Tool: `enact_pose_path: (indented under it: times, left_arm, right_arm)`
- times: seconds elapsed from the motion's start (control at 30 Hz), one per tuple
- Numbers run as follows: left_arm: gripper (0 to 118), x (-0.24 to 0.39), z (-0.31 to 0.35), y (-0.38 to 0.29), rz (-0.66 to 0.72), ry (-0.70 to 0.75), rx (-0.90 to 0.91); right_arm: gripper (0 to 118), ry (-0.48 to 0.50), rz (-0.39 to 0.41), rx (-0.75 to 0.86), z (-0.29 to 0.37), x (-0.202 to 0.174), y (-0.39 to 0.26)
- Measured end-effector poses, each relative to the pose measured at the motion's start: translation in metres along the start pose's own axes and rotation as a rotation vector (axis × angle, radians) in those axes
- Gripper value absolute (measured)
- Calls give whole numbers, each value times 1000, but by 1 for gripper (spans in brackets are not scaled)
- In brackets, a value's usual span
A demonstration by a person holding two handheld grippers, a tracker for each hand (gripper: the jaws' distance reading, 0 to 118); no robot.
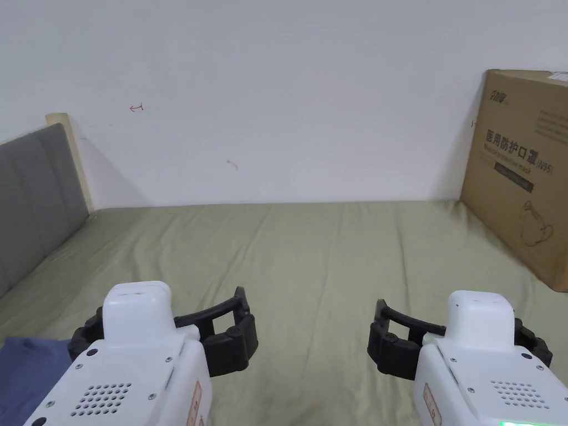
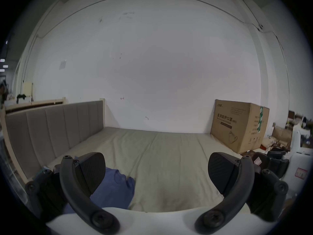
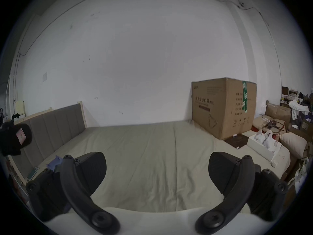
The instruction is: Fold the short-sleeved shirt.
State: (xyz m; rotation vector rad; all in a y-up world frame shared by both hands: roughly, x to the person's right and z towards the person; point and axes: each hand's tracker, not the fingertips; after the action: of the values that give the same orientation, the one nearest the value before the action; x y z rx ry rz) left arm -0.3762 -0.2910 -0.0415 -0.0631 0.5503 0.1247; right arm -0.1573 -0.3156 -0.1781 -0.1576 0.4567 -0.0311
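White wall (image 1: 288,83) at 12 o'clock, faint scuffs. Olive sheet (image 1: 310,260) over bed, creased. Grey padded headboard (image 1: 33,194) at 9 o'clock, pale wood frame. Cardboard box (image 1: 521,172) at 3 o'clock against wall. Light even.

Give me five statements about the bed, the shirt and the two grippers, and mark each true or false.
1. The left gripper is open with nothing between its jaws. True.
2. The right gripper is shut on the blue shirt. False: it is open and holds nothing.
3. The blue shirt lies on the green sheet toward the person's left. True.
4. The cardboard box stands by the grey headboard. False: it stands at the opposite, right end of the bed.
5. The shirt lies spread flat in the middle of the bed. False: it lies bunched near the left edge.
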Motion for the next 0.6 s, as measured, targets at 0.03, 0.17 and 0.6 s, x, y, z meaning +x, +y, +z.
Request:
enact_pose_path:
  times: [0.03, 0.17, 0.6]
  left_arm:
    - [118, 0, 0, 1, 5, 2, -3]
    - [118, 1, 3, 6, -44, 12, 1]
    - [0, 8, 14, 3, -136, 72, 48]
  right_arm:
    - [118, 19, 4, 28, 2, -2, 4]
    - [118, -30, 76, 81, 5, -10, 12]
    - [10, -127, 101, 120, 5, -8, 7]
